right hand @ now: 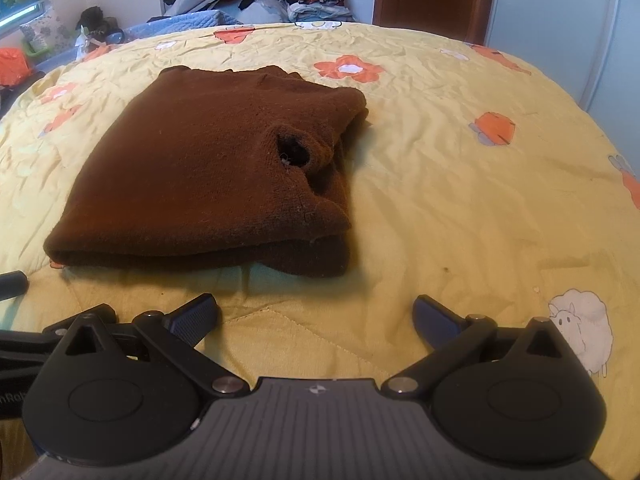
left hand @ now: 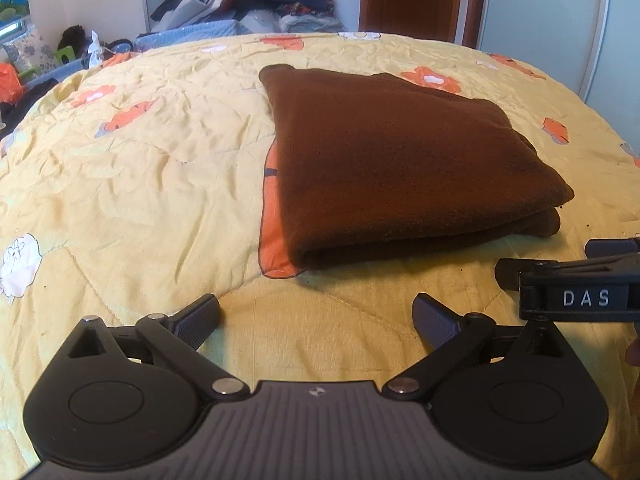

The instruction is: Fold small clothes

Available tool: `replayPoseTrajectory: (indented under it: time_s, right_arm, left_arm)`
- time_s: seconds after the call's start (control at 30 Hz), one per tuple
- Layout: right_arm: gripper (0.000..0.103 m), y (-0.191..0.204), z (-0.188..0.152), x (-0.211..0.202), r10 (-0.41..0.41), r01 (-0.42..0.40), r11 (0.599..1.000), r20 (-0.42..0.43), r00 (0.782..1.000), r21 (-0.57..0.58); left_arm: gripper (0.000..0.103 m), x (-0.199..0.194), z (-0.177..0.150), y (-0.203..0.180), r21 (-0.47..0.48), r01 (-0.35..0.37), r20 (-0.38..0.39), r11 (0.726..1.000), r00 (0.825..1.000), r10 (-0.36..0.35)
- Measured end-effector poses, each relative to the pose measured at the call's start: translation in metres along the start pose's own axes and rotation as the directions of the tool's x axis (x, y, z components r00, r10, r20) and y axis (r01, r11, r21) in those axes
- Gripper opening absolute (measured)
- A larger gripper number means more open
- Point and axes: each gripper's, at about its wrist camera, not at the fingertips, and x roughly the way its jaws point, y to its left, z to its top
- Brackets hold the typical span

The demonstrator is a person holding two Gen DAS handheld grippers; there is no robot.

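right wrist view: sweater [right hand: 208, 168] lies folded, both grippers [right hand: 316, 312] [left hand: 316, 312] wide and empty just short of it; next likely another fold or tidying.

The left gripper [left hand: 316, 322] is matte black: a ribbed grey central panel with a small round crosshair mark at twelve o'clock, flanked by two round housings with disc caps. Silver rivets pin the angled black link arms (two each side). Textured dark-blue fingers [left hand: 198, 320] tip them. The right gripper [right hand: 316, 322] matches; its side bar reads "DAS" in white.
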Motion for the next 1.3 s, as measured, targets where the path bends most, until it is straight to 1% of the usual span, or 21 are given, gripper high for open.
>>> replayPoseTrajectory:
  time_s: [0.17, 0.33, 0.53, 0.87, 1.3]
  right_arm:
    - [0.103, 0.0, -0.002, -0.001, 0.006, -0.005, 1.0, 0.013, 1.0, -0.008]
    - [0.103, -0.001, 0.0, -0.002, 0.008, -0.008, 1.0, 0.0, 1.0, -0.011]
    - [0.103, 0.0, 0.0, -0.002, 0.008, -0.008, 1.0, -0.002, 1.0, -0.013]
    - [0.103, -0.001, 0.001, -0.001, 0.012, -0.012, 1.0, -0.012, 1.0, -0.018]
    - [0.103, -0.001, 0.003, -0.001, 0.012, -0.013, 1.0, -0.021, 1.0, -0.017]
  left_arm:
    - [0.103, 0.002, 0.004, 0.0, -0.025, -0.007, -0.022, 1.0, 1.0, 0.007]
    - [0.103, 0.002, 0.003, 0.0, -0.038, -0.019, -0.017, 0.999, 1.0, 0.019]
    - [0.103, 0.003, 0.007, 0.001, -0.048, -0.028, -0.039, 0.998, 0.999, 0.026]
    - [0.103, 0.007, 0.013, 0.002, -0.038, -0.023, -0.071, 0.999, 0.997, 0.02]
    - [0.103, 0.009, 0.016, 0.002, -0.039, -0.028, -0.087, 0.999, 0.996, 0.025]
